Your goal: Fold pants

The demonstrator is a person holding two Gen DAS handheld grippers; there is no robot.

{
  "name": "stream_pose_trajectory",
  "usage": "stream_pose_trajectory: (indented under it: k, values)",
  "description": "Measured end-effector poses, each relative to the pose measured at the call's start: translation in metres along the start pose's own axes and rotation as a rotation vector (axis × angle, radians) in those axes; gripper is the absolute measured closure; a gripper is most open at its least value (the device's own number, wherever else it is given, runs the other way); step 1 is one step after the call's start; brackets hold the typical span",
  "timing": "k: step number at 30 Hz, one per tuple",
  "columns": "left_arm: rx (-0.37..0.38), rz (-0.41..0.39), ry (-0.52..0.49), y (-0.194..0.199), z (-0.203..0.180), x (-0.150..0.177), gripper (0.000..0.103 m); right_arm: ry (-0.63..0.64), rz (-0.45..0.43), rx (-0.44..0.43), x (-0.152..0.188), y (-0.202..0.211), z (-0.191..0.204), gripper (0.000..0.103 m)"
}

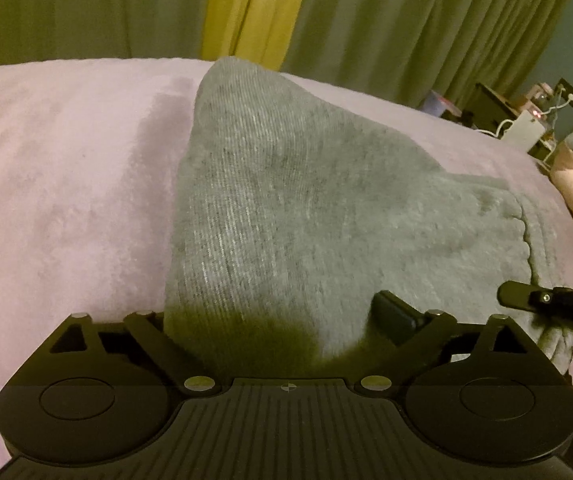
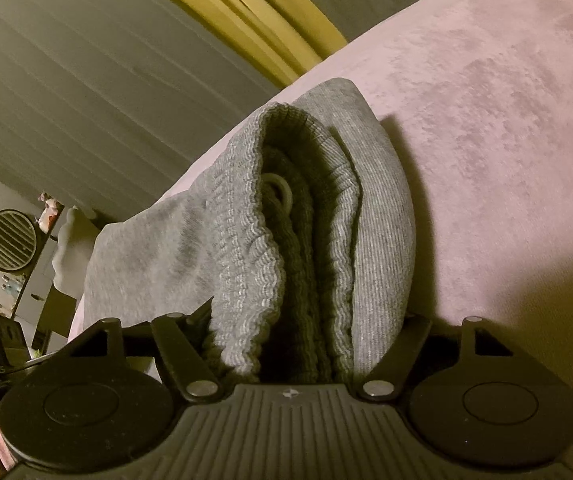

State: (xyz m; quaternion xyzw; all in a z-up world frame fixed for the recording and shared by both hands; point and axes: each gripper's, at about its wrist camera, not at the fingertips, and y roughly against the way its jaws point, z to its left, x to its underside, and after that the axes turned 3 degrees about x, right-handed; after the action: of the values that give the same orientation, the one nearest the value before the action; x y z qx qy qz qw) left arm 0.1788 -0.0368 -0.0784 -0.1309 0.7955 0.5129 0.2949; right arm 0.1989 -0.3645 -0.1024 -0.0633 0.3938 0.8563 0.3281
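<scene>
Honestly the pants (image 2: 310, 240) look soft and floppy on the bed (image 1: 66, 180), so grab the thick waistband; left tool (image 1: 282, 320) gapes wide, right tool (image 2: 306, 332) straddles bunched fabric, grip unclear.

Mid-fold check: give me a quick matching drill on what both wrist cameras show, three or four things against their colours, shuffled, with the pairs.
Things:
1. pants
2. bed cover
3. narrow curtain strip
4. left gripper

Colours:
A. black
B. pale pink
C. yellow
D. grey

Pairs: 1-D, 2-B, 3-C, 4-A
</scene>
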Motion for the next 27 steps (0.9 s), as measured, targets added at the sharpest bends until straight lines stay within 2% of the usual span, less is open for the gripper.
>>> stream_pose_trajectory:
  k: [6,8,9,13,16,23,27]
  values:
    - [0.0,-0.009,-0.004,-0.003,-0.001,0.0,0.009,0.003,0.002,0.004,0.003,-0.002,0.003,0.026]
    - [0.015,-0.021,-0.012,0.0,-0.001,0.001,0.018,-0.001,-0.002,0.014,0.004,-0.002,0.005,0.027]
    - [0.019,-0.033,-0.015,0.003,-0.001,0.001,0.026,-0.001,-0.005,0.03,0.005,-0.002,0.008,0.028]
    - [0.022,-0.069,-0.031,0.015,-0.003,0.002,0.05,0.042,-0.019,0.126,0.008,0.001,0.031,0.037]
    - [0.034,-0.096,-0.017,0.027,-0.005,-0.002,0.059,0.033,-0.035,0.121,0.006,0.008,0.042,0.043]
    - [0.044,-0.145,-0.002,0.04,-0.013,-0.018,0.062,-0.039,-0.07,0.011,-0.018,0.02,0.056,0.047]
    - [0.033,-0.174,0.01,0.036,-0.017,-0.042,0.063,-0.005,-0.07,0.031,-0.038,0.011,0.072,0.046]
